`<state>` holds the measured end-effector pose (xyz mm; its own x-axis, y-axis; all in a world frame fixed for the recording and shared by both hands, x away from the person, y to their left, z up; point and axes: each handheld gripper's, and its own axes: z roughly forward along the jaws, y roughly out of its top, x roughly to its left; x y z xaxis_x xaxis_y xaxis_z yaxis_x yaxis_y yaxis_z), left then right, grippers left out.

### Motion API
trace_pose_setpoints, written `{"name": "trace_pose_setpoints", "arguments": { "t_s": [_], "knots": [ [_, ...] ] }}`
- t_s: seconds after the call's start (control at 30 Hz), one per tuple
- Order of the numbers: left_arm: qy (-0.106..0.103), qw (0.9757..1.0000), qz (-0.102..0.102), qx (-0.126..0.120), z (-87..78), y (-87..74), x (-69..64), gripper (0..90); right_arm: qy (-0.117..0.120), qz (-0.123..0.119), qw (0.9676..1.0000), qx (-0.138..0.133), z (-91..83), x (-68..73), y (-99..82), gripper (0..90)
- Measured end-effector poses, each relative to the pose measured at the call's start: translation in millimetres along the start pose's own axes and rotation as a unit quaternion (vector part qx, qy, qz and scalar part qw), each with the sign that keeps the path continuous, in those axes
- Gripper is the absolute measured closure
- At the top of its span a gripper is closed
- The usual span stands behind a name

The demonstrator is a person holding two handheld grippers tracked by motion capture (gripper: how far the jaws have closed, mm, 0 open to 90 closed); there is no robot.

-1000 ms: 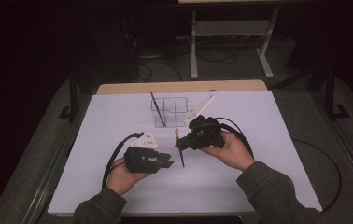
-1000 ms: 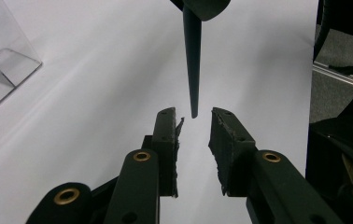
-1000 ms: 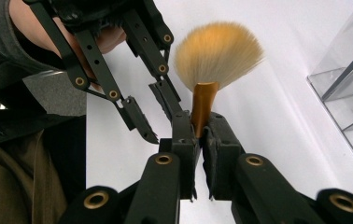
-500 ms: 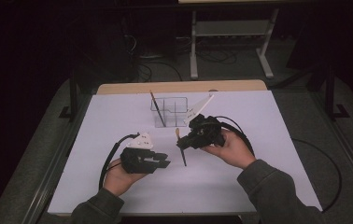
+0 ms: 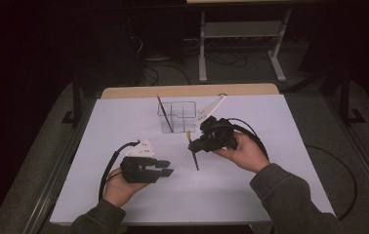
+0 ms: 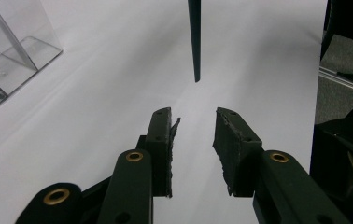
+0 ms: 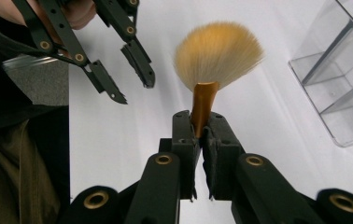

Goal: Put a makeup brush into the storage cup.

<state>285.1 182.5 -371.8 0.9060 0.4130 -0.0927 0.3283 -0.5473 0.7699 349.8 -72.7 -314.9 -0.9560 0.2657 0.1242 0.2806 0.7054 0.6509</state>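
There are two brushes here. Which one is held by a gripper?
The brush with the orange bristles, clamped at its neck by the right gripper. The other brush stands leaning in the clear box, untouched.

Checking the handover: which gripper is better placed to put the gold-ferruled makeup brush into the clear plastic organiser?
Right: the right gripper already clamps the makeup brush beside the organiser; the left gripper is open, holding nothing.

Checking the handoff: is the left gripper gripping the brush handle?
No, the left gripper is open, and the brush handle hangs beyond its pads.
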Motion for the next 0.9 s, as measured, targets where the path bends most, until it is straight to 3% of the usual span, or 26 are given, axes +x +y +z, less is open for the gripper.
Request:
{"name": "trace_pose_setpoints", "arguments": {
  "t_s": [0.13,0.4,0.9],
  "knots": [
    [0.003,1.0000,-0.003,-0.003,-3.5,-2.3,0.0,65.6,-0.009,-0.009,0.9999,0.000,-1.0,-4.0,0.3,82.9],
    [0.011,0.9999,-0.006,-0.009,-9.9,-8.6,0.7,62.4,-0.016,0.008,0.9998,0.007,-4.5,-10.3,-1.7,82.9],
    [0.035,0.9992,-0.016,-0.014,-21.5,-22.7,2.4,53.8,-0.031,0.010,0.9994,0.008,-10.0,-21.8,-0.7,82.9]
  ]
}}
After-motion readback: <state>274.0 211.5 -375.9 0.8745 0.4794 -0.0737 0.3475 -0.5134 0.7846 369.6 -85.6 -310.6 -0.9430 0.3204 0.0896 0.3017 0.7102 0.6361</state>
